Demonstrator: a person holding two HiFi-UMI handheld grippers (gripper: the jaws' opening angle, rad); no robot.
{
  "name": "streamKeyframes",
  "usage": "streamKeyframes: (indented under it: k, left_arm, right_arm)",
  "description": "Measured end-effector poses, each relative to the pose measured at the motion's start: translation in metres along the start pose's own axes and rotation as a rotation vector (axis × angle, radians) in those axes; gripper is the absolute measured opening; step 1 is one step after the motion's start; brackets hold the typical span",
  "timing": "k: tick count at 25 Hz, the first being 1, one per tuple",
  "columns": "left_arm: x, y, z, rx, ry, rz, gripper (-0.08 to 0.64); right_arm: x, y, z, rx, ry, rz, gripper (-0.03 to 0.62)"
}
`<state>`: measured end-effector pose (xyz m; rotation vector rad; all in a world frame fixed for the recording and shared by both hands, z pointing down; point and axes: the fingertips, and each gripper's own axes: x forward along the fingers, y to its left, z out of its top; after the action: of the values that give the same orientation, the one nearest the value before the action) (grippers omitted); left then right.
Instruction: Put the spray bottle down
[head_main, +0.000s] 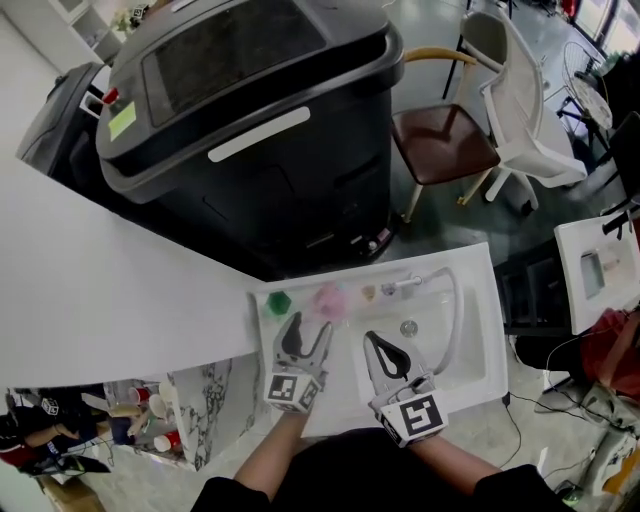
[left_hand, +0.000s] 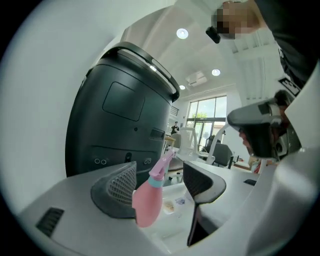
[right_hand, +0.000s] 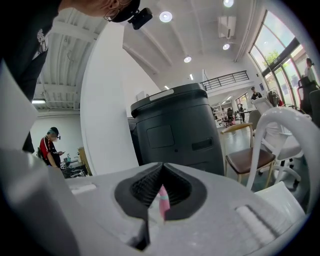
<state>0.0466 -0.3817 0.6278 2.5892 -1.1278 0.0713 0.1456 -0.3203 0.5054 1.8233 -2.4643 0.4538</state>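
Left tool jaws apart, right tool jaws together, pink spray bottle upright, nozzle pointing rightward

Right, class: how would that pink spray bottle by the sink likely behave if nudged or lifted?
The pink spray bottle looks tall and narrow, with its trigger head jutting sideways, so a nudge would probably tip it. Its smooth, rounded body may slip between gripper pads. It is probably light plastic, though how full it is can't be seen.

Open-plan office hall. Beside large black unit: chairs, white counter, sink. Above it: recessed ceiling lights.
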Motion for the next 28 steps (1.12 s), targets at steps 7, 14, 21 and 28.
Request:
streamKeyframes:
  k: [7, 14, 21, 28]
  left_arm:
    - [-0.061, -0.055, 0.046, 0.142, -0.015, -0.126, 0.271]
    - [-0.151, -0.076, 0.066, 0.012, -0.003, -0.087, 0.031]
    - [-0.25, -0.105, 0.064, -0.046, -0.011, -0.096, 0.018]
    - [-0.327, -0.133, 0.062, -0.044, 0.028, -0.098, 0.018]
  right_arm:
    - [-0.031, 0.03, -0.012, -0.025, 0.012, -0.001, -0.002]
    - [-0.08, 0.083, -0.007, -0.046, -0.016, -0.038, -0.002]
    - [-0.141, 0.166, -0.024, -0.051, 0.012, -0.032, -0.002]
    - [-0.2, 0.21, -0.035, -0.089, 0.045, -0.083, -0.002]
